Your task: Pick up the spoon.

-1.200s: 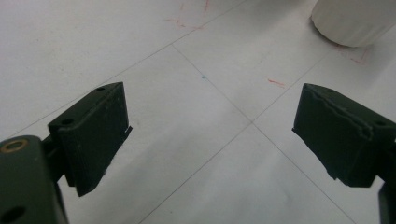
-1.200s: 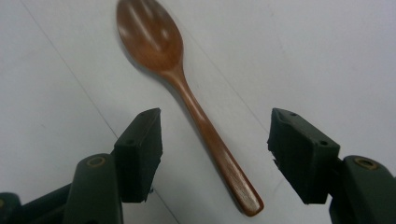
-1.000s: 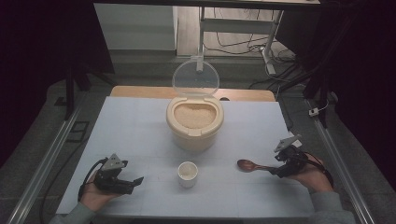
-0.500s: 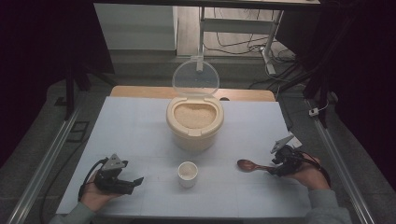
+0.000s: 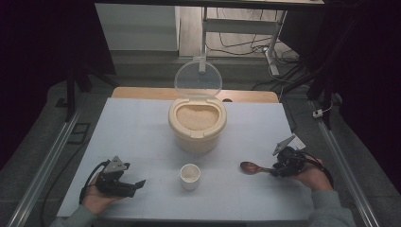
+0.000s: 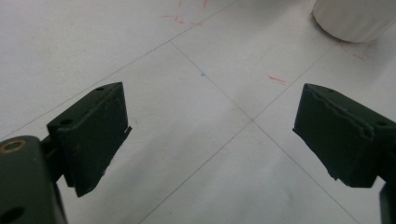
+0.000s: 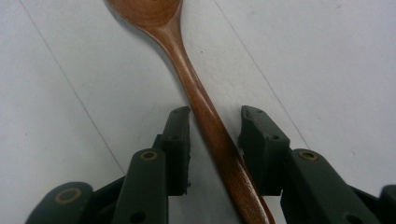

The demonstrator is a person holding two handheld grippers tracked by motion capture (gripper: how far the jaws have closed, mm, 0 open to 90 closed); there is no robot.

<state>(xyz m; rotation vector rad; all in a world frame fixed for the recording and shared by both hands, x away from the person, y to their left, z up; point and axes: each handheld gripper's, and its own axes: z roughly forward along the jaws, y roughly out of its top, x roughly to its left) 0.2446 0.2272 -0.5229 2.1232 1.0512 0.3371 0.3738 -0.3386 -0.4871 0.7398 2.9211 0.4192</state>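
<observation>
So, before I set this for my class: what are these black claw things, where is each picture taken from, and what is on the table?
There is no robot here. A person holds a hand tool with two black jaws in each hand. The high view looks down on the table; the other two pictures come from cameras riding on the tools.

On the table stand a rice container with its clear lid up and a small white cup.

The left gripper rests open over bare table. The right gripper has just been closing around the handle of a wooden spoon lying flat; gaps show on both sides, so nothing is gripped yet.

dim room, dark edges, evenly lit table, soft close-ups
</observation>
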